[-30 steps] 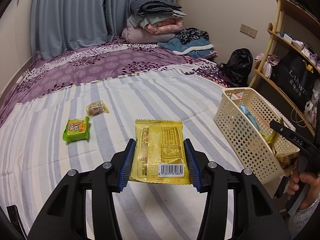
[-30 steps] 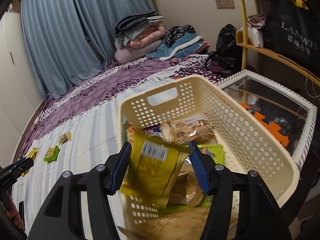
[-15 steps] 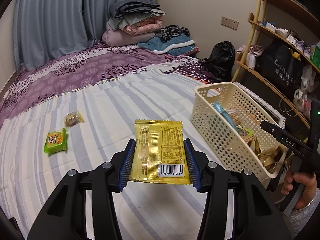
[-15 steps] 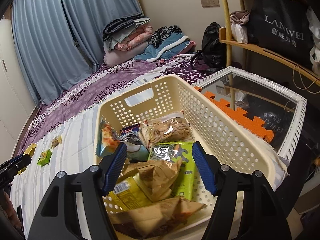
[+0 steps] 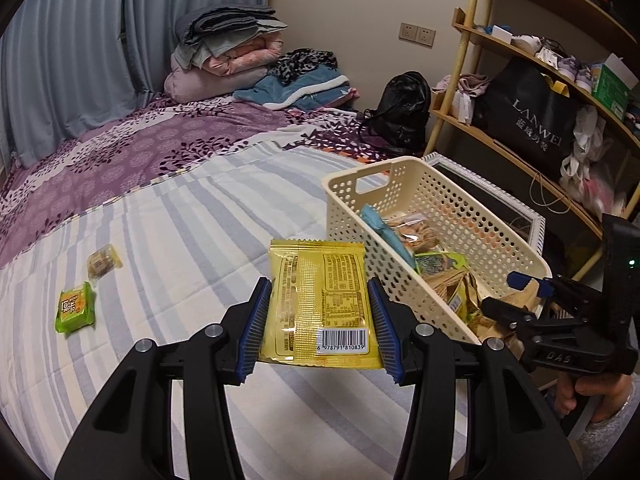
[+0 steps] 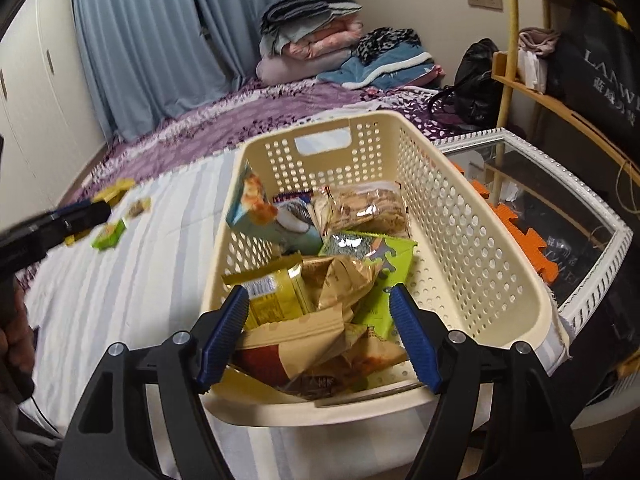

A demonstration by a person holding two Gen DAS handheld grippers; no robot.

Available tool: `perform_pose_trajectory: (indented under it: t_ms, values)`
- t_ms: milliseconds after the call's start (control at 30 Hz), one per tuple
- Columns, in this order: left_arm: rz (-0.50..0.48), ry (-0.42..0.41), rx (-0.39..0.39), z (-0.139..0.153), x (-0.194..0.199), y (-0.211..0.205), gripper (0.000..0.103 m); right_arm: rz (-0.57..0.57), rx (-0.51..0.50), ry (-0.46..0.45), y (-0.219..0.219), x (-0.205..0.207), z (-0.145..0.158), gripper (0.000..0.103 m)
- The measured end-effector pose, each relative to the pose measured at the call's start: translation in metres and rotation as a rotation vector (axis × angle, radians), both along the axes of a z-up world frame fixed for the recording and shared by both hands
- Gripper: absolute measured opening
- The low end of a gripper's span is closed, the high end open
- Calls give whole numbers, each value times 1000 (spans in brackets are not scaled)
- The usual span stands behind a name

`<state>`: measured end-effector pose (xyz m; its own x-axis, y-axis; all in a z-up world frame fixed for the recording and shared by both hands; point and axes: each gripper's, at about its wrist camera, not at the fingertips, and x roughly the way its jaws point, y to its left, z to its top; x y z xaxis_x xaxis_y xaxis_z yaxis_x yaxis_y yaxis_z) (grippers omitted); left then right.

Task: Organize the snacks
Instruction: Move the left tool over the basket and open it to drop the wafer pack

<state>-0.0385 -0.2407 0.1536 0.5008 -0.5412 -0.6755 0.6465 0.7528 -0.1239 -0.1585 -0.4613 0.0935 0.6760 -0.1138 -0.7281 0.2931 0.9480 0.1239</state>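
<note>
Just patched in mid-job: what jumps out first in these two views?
The yellow snack packet, barcode side up, is clamped in the left hand-held gripper above the striped bedsheet. To its right, the cream perforated basket sits at the bed's edge, already heaped with snacks; the right hand-held gripper hangs over its near end, jaws just opened, gripping nothing. A green packet and a small clear-wrapped snack lie loose on the sheet.

Flat yellow foil packet (image 5: 320, 300): black print, white barcode panel. Perforated cream plastic basket (image 5: 472, 220), right of frame. Small green square packet (image 5: 75, 312), orange print, lower left. Striped bedsheet (image 5: 180, 248): white with grey-blue bands. Purple floral bedspread (image 5: 132, 152), upper left. Pleated blue-grey curtains (image 5: 80, 40).
</note>
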Motion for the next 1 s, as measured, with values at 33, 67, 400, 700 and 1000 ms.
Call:
perform_pose_trajectory:
  t_ms: [33,67,400,700,1000]
  values:
    - [-6,-2,1,0,-1,-2,50,-4,-7,9,-1,2,-2,74]
    - [-11,-3,2,1,-2,-3,50,-14,-22,19,-2,3,-4,74]
    - [-68,4,3,2,-10,-26,50,-147,-145,44,-29,3,-3,75]
    - [-185,42,-15,1,-27,-67,50,-198,-97,-54,-39,-13,10,75]
    - [-304,69,-81,-1,-38,-106,62,-295,-94,-132,-54,-36,26,75]
